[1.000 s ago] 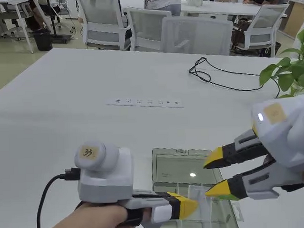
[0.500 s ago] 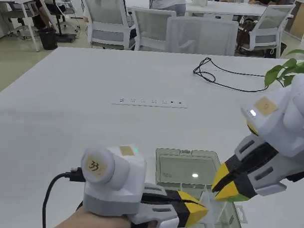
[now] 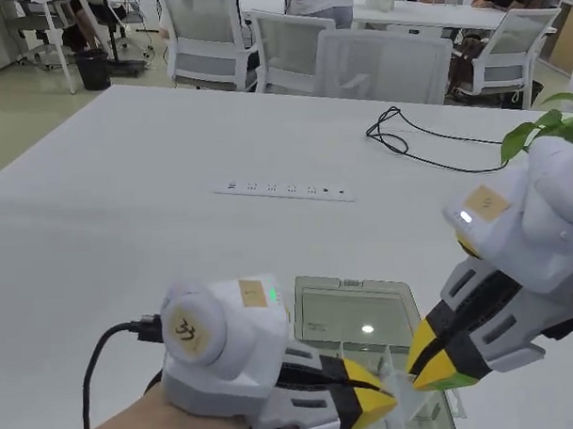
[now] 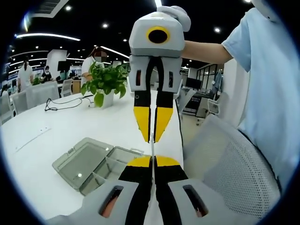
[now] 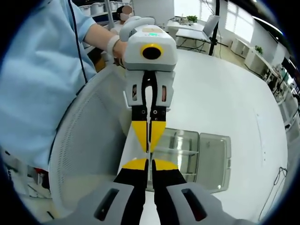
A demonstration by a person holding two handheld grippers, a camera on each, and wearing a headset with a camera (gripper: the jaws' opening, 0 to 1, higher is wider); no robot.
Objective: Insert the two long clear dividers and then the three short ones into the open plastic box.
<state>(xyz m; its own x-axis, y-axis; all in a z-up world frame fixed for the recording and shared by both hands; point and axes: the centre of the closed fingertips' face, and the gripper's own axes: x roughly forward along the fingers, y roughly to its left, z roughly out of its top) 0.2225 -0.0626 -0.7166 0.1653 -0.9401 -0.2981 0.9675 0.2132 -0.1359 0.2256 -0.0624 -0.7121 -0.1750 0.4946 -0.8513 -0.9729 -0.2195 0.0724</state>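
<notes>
Left tool (image 3: 373, 404) and right tool (image 3: 433, 365) meet tip to tip. Both are clenched, apparently on one clear divider (image 4: 151, 146) seen edge-on, so I can't be sure. The open box (image 4: 82, 161) sits on the tabletop (image 3: 172, 181) just under them, at 6 o'clock in the head view. I judge the divider light, stiff, slick and thin, best pinched along its top edge. The left tool points in from 7 o'clock and the right from 4, tips angled down.

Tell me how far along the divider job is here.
Done: the open box already has some dividers standing inside; the count is unclear. In hand: left tongs and right tongs both pinch one clear divider by the box. Left: seating it, then any remaining.
</notes>
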